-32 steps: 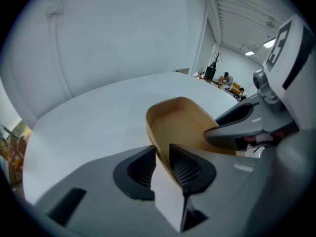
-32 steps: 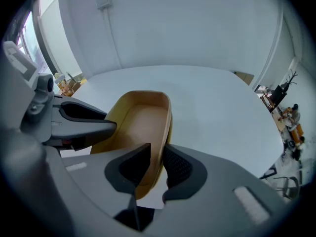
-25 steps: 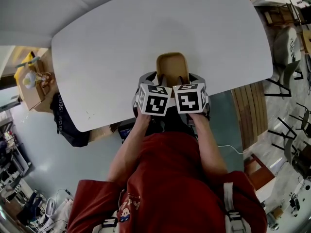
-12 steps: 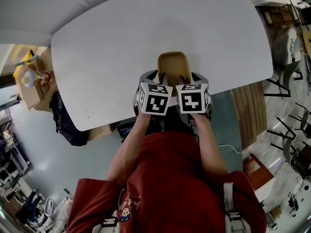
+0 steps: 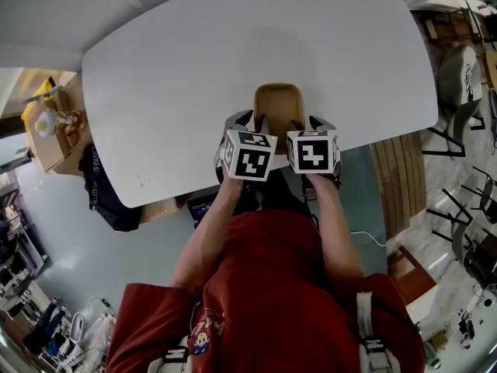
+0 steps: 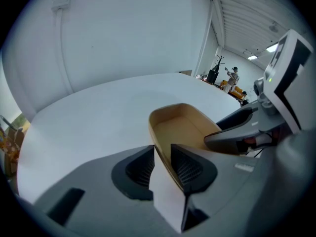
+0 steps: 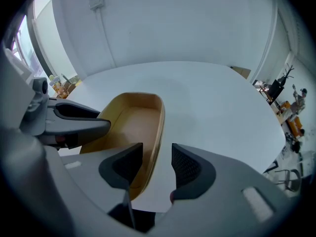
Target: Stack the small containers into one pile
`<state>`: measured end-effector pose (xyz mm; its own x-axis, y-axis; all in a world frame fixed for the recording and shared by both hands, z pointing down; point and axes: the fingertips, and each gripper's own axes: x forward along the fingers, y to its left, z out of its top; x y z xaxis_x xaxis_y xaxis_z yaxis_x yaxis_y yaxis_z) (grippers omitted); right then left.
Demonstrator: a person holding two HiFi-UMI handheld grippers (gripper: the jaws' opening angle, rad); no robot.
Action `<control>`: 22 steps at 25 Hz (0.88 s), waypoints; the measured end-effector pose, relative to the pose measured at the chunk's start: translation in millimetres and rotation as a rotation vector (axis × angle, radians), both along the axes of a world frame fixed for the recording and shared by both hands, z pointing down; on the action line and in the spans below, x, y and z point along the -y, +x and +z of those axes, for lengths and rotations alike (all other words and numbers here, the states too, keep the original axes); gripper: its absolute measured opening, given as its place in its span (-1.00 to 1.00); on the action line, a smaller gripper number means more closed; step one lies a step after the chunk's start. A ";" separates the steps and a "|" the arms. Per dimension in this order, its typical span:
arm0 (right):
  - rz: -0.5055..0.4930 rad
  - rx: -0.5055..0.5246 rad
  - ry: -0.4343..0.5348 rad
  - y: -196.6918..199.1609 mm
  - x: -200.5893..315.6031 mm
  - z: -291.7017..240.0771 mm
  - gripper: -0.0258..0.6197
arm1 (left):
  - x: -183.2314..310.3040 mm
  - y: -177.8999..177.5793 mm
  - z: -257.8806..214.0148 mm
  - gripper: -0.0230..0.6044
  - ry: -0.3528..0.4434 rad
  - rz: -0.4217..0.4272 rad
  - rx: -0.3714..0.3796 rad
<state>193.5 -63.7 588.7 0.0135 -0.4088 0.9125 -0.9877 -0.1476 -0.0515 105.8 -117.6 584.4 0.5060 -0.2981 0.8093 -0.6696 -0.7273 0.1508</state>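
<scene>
A tan, rounded container [image 5: 278, 101] sits on the white table [image 5: 194, 68] close to its near edge. My left gripper [image 5: 252, 120] straddles the container's left wall [image 6: 163, 152]. That wall lies against the inner pad, with a gap on the outer side. In the left gripper view the jaws [image 6: 160, 164] stand apart. My right gripper [image 5: 309, 121] straddles the right wall [image 7: 155, 142]. Its jaws [image 7: 157, 162] stand wide, with clear space between the outer pad and the wall. Each gripper view shows the other gripper's finger [image 6: 232, 132] [image 7: 74, 120] across the container [image 7: 133, 122].
The table's near edge runs just under the grippers. Left of the table is a cardboard box with yellow items [image 5: 46, 130], and a dark bag [image 5: 105, 193] lies below it. Chairs [image 5: 458, 92] stand at the right, and the person's red top [image 5: 264, 286] fills the bottom.
The right gripper's marker cube has shifted a little to the right and up. The left cube has crept up slightly. The container has barely moved.
</scene>
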 end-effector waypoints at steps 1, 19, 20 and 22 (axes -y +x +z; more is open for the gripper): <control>0.001 0.005 -0.004 0.1 -0.7 2.3 -0.34 | -0.1 0.4 1.3 -0.58 -0.001 0.000 0.001; 0.012 0.047 -0.032 0.2 -2.6 17.0 -0.28 | -3.8 2.0 22.0 -0.56 -0.047 -0.020 0.011; 0.012 0.047 -0.032 0.3 -2.9 16.9 -0.28 | -4.2 2.1 21.8 -0.56 -0.048 -0.020 0.011; 0.011 0.046 -0.028 0.2 -2.3 16.3 -0.29 | -3.7 2.1 21.0 -0.56 -0.048 -0.024 0.009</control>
